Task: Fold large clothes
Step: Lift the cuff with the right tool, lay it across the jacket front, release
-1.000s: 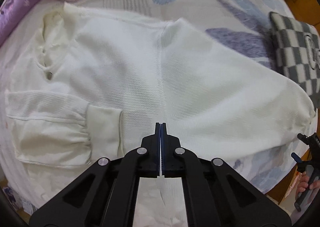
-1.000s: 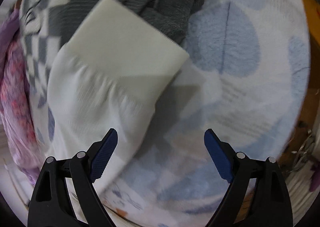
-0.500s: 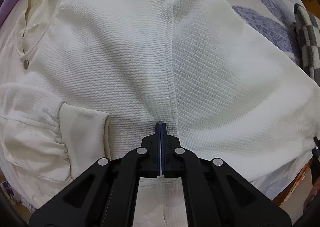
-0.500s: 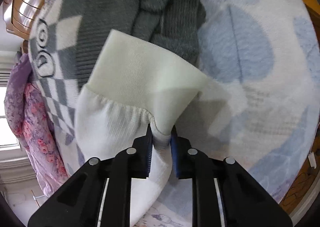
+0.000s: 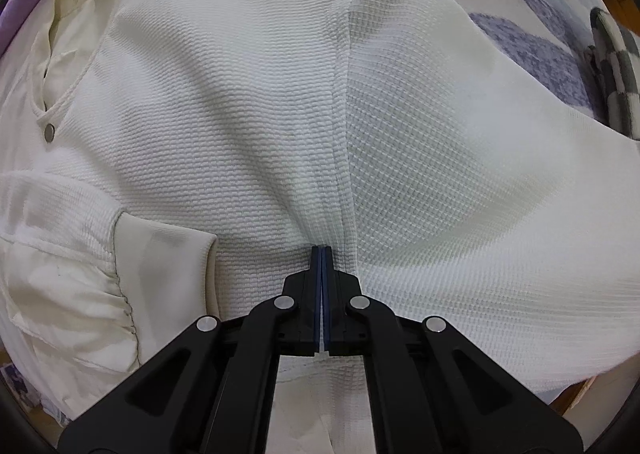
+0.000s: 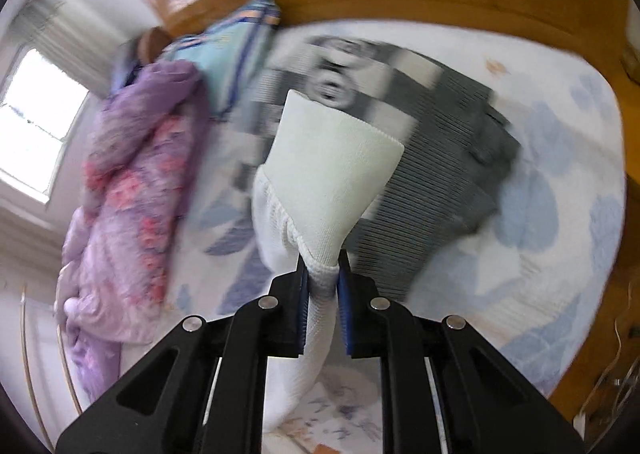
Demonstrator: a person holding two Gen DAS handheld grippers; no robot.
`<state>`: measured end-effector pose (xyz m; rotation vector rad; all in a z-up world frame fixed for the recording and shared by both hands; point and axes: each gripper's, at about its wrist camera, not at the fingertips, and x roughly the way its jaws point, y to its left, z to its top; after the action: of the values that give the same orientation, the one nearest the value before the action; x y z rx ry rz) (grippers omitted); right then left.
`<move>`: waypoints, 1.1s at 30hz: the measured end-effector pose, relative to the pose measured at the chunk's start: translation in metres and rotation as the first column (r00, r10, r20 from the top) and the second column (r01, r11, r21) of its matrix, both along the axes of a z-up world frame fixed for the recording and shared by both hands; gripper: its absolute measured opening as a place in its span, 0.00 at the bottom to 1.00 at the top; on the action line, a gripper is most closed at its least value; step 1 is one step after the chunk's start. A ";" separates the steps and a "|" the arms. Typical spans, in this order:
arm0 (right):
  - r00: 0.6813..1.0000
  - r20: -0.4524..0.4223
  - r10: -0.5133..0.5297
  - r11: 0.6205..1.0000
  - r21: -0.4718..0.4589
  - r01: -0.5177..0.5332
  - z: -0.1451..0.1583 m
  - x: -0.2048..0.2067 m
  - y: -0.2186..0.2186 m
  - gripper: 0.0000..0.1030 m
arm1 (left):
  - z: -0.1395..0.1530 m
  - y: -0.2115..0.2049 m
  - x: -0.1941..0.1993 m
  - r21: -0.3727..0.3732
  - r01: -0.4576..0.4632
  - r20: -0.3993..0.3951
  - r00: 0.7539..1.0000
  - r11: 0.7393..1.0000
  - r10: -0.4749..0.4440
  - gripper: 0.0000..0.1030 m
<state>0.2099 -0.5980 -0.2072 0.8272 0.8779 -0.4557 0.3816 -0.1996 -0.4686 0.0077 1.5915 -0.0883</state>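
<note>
The bed (image 5: pixel 520 6), under a pale sheet with blue leaf shapes, carries a white waffle-knit top (image 5: pixel 248 126) spread flat. Its neckline with one snap is at upper left, and one sleeve lies folded across the body, its cuff (image 5: pixel 160 254) smooth. A purple floral quilt (image 6: pixel 132 206) lies along the bed's edge, and beside it a grey checkered sweater (image 6: pixel 420 134) sits under the raised sleeve. The left gripper (image 5: pixel 321 250), pressed together, pinches a ridge of cloth at the armhole seam. The right gripper (image 6: pixel 322 270) pinches the other sleeve just below its cuff (image 6: pixel 332 170), lifted off the bed.
</note>
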 end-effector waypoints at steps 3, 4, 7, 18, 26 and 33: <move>0.995 0.056 0.086 0.996 -0.013 -0.085 0.019 0.024 0.030 0.12 | -0.002 0.003 0.000 -0.011 -0.001 0.020 1.000 1.000 0.001 0.01; 0.992 0.063 0.110 0.994 -0.017 -0.109 0.024 0.031 0.040 0.12 | -0.002 0.004 -0.001 -0.008 -0.006 0.023 1.000 1.000 0.006 0.01; 0.976 0.087 0.198 0.980 -0.027 -0.196 0.039 0.051 0.072 0.12 | -0.001 0.011 0.003 -0.031 -0.002 -0.016 1.000 1.000 0.001 0.01; 0.852 0.143 0.503 0.864 -0.066 -0.499 0.059 0.110 0.254 0.12 | 0.121 0.114 0.000 -0.171 -0.050 0.109 0.992 0.984 0.069 0.00; 0.770 0.074 0.634 0.773 -0.051 -0.632 0.024 0.125 0.382 0.12 | 0.193 0.213 -0.024 -0.182 -0.107 0.222 0.964 0.977 0.147 0.01; 0.692 -0.007 0.722 0.691 -0.040 -0.721 -0.024 0.128 0.484 0.12 | 0.193 0.303 -0.052 -0.167 -0.225 0.229 0.938 0.960 0.259 0.01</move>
<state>0.3381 -0.1137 -0.2307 0.3804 1.1027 0.2378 0.3298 0.1035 -0.2758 -0.2767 1.3203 -0.0040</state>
